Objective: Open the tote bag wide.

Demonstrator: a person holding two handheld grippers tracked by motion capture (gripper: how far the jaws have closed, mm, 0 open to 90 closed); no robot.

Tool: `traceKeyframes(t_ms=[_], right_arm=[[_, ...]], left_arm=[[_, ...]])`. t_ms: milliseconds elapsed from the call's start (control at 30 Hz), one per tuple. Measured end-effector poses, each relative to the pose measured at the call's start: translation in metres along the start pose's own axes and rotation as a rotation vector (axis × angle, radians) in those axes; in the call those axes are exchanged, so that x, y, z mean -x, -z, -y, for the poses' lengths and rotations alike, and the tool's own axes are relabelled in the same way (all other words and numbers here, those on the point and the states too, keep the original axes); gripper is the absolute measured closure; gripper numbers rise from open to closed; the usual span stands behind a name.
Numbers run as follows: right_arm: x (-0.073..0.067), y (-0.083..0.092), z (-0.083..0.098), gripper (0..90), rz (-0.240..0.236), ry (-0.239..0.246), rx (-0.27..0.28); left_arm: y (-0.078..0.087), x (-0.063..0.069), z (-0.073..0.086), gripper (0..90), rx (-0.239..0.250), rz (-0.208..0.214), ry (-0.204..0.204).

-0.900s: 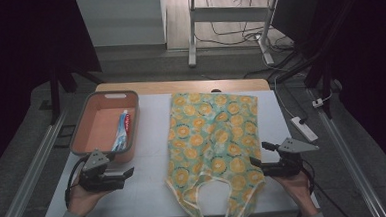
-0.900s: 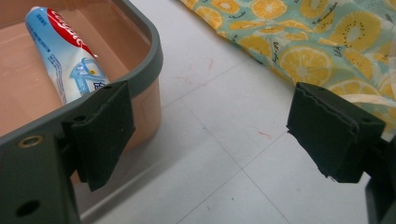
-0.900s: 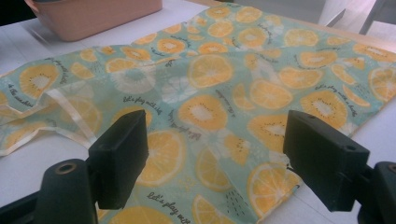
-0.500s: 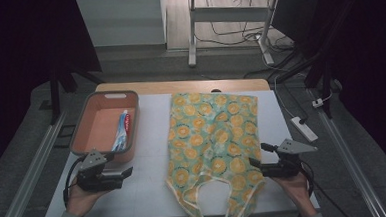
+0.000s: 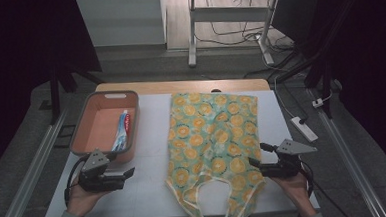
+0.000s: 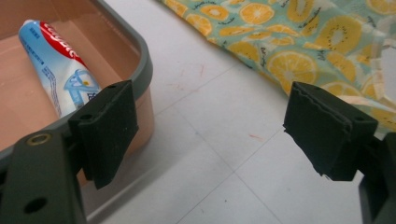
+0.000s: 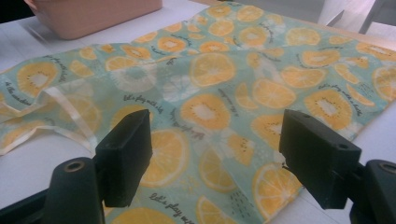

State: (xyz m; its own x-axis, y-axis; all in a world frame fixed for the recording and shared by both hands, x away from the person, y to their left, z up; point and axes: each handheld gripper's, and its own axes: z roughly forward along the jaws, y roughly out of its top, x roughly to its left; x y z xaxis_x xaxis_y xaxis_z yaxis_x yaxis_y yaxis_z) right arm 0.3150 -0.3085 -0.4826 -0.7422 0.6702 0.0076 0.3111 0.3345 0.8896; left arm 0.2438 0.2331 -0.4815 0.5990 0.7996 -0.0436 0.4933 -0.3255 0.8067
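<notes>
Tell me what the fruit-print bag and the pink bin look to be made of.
The green tote bag with an orange-slice print: thin, soft matte fabric or fabric-like sheet; it lies flat on the table with creases, and its handles look limp. Which fibre is unclear.
The pink rectangular bin with a grey rim: probably moulded plastic; smooth rigid walls, rounded corners, a faint sheen. A toothpaste tube lies inside.

A power strip lies on the floor just right of the white surface; behind the surface stands what looks like a metal-legged desk.
</notes>
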Motion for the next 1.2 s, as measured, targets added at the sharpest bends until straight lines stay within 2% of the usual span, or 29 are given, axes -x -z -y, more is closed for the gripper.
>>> traceKeyframes(t_ms=[333,600,800,1033,1200], right_arm=[[-0.004,0.001,-0.003,25.6,-0.001,0.016,0.009],[-0.004,0.000,-0.002,25.7,-0.009,0.014,0.008],[-0.007,-0.003,-0.002,25.8,-0.022,0.017,0.005],[-0.008,-0.007,-0.001,25.8,-0.025,0.021,-0.005],[-0.010,-0.008,-0.001,25.8,-0.028,0.023,-0.012]], left_arm=[[0.001,0.012,-0.013,18.0,0.013,0.029,-0.047],[-0.006,0.024,-0.036,18.4,0.013,0.073,-0.089],[-0.021,0.042,-0.055,18.7,-0.004,0.130,-0.151],[-0.042,0.063,-0.067,19.1,-0.038,0.212,-0.211],[-0.056,0.083,-0.075,19.7,-0.058,0.276,-0.253]])
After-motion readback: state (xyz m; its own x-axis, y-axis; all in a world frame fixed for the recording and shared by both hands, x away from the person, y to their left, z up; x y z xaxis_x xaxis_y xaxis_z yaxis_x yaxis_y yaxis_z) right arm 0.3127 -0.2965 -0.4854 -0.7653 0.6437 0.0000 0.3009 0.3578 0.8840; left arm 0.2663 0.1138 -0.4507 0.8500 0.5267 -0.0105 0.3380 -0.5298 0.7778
